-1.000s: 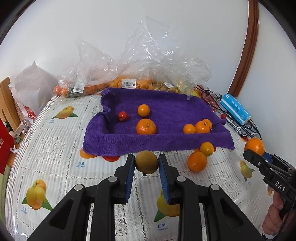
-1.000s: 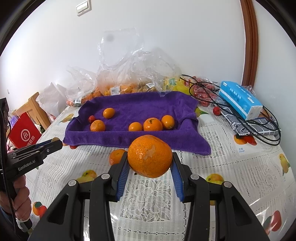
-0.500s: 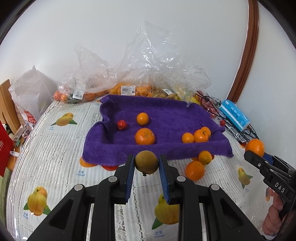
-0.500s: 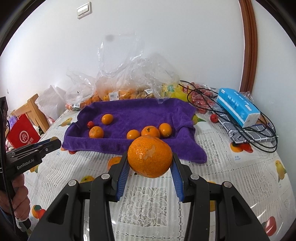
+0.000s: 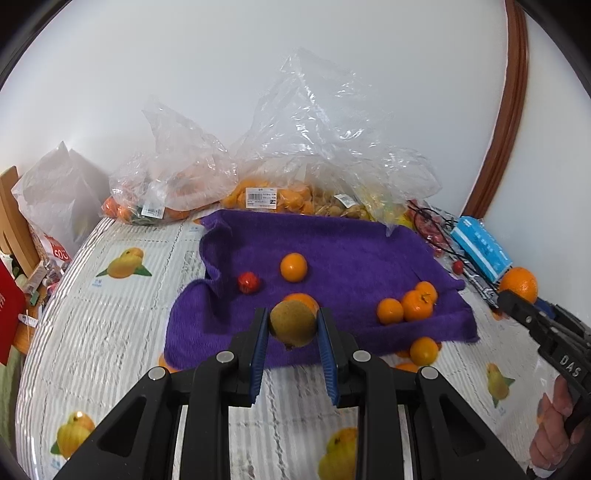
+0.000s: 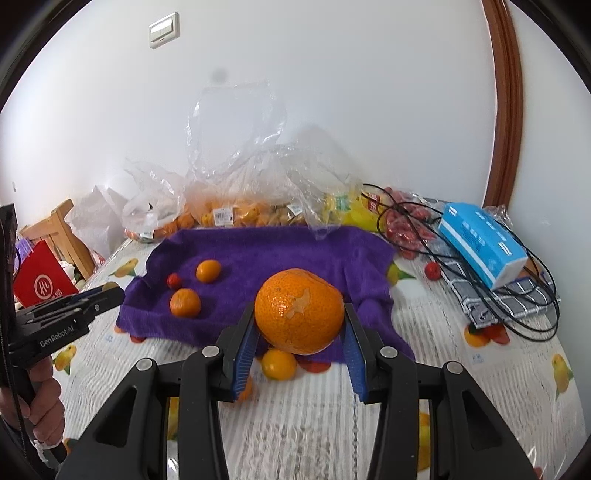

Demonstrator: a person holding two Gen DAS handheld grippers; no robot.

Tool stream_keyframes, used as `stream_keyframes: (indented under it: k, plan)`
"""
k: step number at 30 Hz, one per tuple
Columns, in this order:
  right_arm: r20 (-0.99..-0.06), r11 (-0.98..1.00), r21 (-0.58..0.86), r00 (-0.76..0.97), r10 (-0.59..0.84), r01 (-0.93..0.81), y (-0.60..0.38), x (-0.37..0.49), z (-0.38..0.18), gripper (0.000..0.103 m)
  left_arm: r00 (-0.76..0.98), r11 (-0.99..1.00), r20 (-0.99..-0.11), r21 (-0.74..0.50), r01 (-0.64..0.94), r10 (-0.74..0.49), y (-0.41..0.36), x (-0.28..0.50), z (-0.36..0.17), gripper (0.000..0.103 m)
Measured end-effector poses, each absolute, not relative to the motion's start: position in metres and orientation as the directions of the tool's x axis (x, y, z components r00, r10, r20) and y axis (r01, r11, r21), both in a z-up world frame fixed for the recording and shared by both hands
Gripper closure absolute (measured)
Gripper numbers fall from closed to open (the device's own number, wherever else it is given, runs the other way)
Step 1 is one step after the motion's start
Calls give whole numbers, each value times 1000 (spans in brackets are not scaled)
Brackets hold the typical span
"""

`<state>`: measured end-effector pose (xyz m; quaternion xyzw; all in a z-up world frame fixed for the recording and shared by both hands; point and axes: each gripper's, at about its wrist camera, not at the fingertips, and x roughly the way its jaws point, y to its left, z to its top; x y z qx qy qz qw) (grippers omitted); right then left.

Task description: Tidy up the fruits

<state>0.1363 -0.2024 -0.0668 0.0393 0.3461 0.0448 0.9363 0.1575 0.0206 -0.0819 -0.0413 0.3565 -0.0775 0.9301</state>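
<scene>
Left tool clamped on brown fruit, right tool clamped on big orange

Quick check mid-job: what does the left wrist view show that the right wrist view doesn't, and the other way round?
Only the left wrist view: the left tool clamped on a brownish-green round fruit, and a cluster of three small oranges at the towel's right.

Only the right wrist view: the right tool gripping a large orange with a scuffed peel, a wall switch, and a striped cloth under black cables.

Both: the purple towel, a small red fruit on it, the clear produce bags behind, and the blue box.
</scene>
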Motion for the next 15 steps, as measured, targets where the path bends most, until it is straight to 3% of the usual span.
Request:
stream_keyframes:
  k: [15]
  plan:
    - [-626, 991, 94, 769, 129, -90, -198, 200, -58, 60, 728, 981, -658, -142, 129, -191, 2, 222, -86, 77]
